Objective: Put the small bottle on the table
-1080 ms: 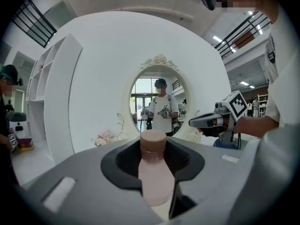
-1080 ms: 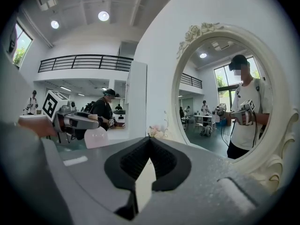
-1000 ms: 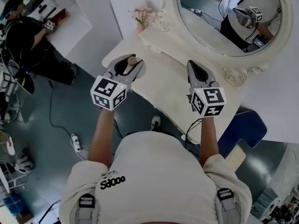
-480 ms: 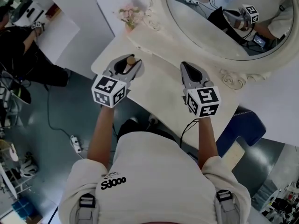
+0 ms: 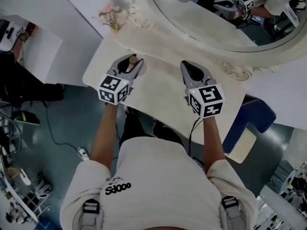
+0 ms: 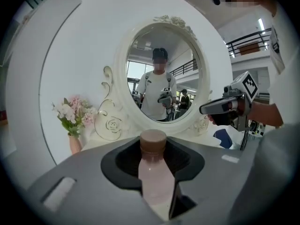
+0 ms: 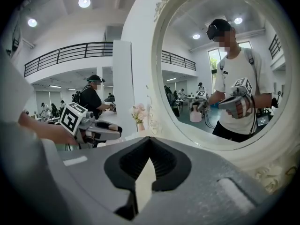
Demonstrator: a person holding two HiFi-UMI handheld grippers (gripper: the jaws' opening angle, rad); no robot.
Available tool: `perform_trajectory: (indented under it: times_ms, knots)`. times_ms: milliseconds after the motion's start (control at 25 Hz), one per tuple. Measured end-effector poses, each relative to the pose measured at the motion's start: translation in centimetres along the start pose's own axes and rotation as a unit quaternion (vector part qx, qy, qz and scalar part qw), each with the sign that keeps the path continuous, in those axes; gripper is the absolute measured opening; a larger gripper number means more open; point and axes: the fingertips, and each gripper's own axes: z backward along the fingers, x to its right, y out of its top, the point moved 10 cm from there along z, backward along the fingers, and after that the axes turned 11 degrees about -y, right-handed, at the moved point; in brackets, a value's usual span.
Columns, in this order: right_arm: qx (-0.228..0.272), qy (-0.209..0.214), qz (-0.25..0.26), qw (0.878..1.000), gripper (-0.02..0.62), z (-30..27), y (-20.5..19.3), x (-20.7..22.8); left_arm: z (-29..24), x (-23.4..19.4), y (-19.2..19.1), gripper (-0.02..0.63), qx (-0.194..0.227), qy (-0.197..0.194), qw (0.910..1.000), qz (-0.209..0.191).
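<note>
A small bottle (image 6: pixel 154 182) with a pale pink body and a brown cap (image 5: pixel 134 60) stands upright between the jaws of my left gripper (image 5: pixel 129 67), which is shut on it. It hangs over the left part of the white dressing table (image 5: pixel 158 92). In the left gripper view the cap sits just past the dark pads (image 6: pixel 126 161). My right gripper (image 5: pixel 190 71) hovers over the table's middle, level with the left one, jaws shut with nothing between them (image 7: pixel 149 149). Each gripper shows in the other's view: the right gripper (image 6: pixel 211 109) and the left gripper (image 7: pixel 110 128).
A big oval mirror (image 5: pixel 230 18) in a carved white frame stands along the table's back. A small vase of pink flowers (image 5: pixel 112 17) sits at the back left corner. A blue seat (image 5: pixel 252 123) is beside the table's right end. Grey floor lies at the left.
Both grippers have moved forward and down over the tabletop, toward the mirror. The bottle stays gripped in the left one, and the right jaws stay shut.
</note>
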Motion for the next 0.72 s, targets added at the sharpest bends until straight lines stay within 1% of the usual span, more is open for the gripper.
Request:
perform_trajectory:
  times_ms: [120,200,320,440,720]
  knots:
    - [-0.034,0.006,-0.01,0.999,0.002,-1.0,-0.4,-0.3,-1.3,-1.5,-0.6,0.15,-0.03,-0.019,0.9994,0.001]
    - [-0.053,-0.002,-0.017,0.998,0.002,-1.5,-0.7,-0.8,-2.0,-2.5,-1.2,0.15,-0.046,-0.033,0.9984,0.006]
    - [-0.073,-0.027,-0.033,0.996,0.002,-1.9,-1.1,-1.8,-2.7,-4.1,-2.8,0.151,-0.071,-0.053,0.996,0.009]
    - [-0.086,-0.059,-0.05,0.993,0.002,-2.0,-1.3,-2.9,-3.5,-5.5,-4.6,0.152,-0.097,-0.08,0.9921,0.001]
    - [-0.113,-0.118,-0.073,0.984,0.002,-2.0,-1.7,-4.8,-5.5,-8.4,-8.0,0.151,-0.123,-0.124,0.9846,0.002]
